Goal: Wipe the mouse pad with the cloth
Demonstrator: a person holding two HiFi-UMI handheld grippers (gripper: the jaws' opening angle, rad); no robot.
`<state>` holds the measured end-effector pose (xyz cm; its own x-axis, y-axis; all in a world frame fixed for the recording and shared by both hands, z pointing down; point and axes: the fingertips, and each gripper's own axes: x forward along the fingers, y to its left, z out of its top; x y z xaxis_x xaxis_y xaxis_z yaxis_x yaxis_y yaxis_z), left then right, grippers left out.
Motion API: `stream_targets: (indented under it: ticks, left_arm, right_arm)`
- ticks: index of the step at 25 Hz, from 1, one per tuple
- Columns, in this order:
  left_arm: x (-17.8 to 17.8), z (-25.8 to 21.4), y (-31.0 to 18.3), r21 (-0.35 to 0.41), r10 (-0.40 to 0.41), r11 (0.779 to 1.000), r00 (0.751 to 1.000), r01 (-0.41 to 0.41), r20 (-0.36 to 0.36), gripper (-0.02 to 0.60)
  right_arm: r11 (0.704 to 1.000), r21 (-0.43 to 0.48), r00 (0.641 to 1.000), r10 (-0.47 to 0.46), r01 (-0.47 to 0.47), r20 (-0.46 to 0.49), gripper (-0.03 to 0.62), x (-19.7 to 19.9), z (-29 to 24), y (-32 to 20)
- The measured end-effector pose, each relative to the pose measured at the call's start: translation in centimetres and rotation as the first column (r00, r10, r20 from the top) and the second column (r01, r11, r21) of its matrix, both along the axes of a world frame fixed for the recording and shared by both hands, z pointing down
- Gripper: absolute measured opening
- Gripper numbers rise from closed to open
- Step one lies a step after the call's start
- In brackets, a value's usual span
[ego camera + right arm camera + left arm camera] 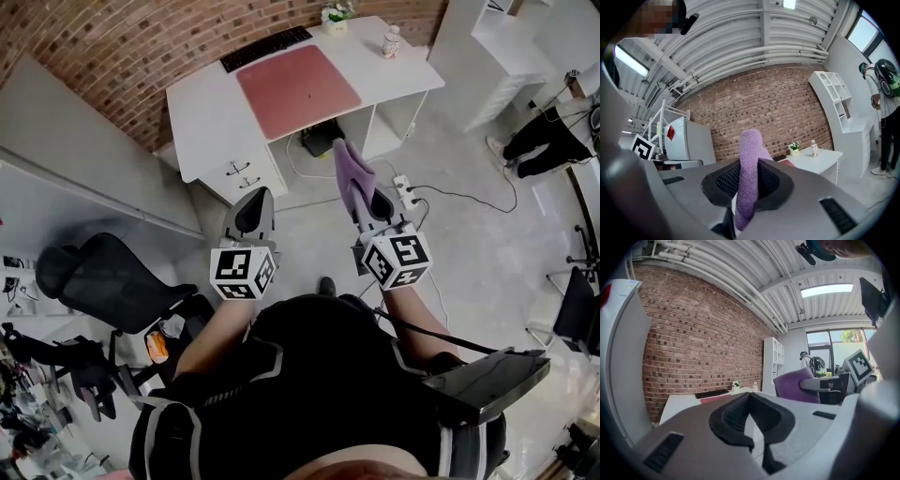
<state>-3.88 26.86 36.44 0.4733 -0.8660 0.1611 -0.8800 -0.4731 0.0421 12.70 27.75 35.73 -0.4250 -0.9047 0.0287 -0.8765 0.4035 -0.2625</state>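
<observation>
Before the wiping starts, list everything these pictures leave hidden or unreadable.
1. Mouse pad: in the head view it is too far off to show any dirt. In the left gripper view only a sliver shows behind the left tool.
2. Cloth: the held end is hidden inside the right tool.
3. Bottle: the label is too small to read in the head view.
4. Dark thing under the desk: too small to identify in the head view.
</observation>
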Motion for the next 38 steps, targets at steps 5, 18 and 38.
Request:
stream_targets:
  ticks: [5,18,38]
  left_arm:
    - [1.1,-0.3,-1.4,0.006,-0.020,1.000,1.000,0.020,0.009,0.003]
    - [0.4,1.4,-7.4,-0.010,-0.001,1.000,1.000,0.000,-0.006,0.003]
    - [-1.9,1.9,-24.7,-0.012,0.051,0.999,0.996,-0.053,-0.073,0.004]
  right_arm:
    - [1.000,0.005,1.000,-0.016,0.016,0.002,0.055,1.7,0.1,-2.2]
    - [1.000,-0.006,1.000,-0.013,0.013,-0.006,0.055,1.0,1.6,-8.2]
    - [0.997,-0.045,0.997,0.053,-0.056,-0.059,0.055,-1.6,1.8,-24.2]
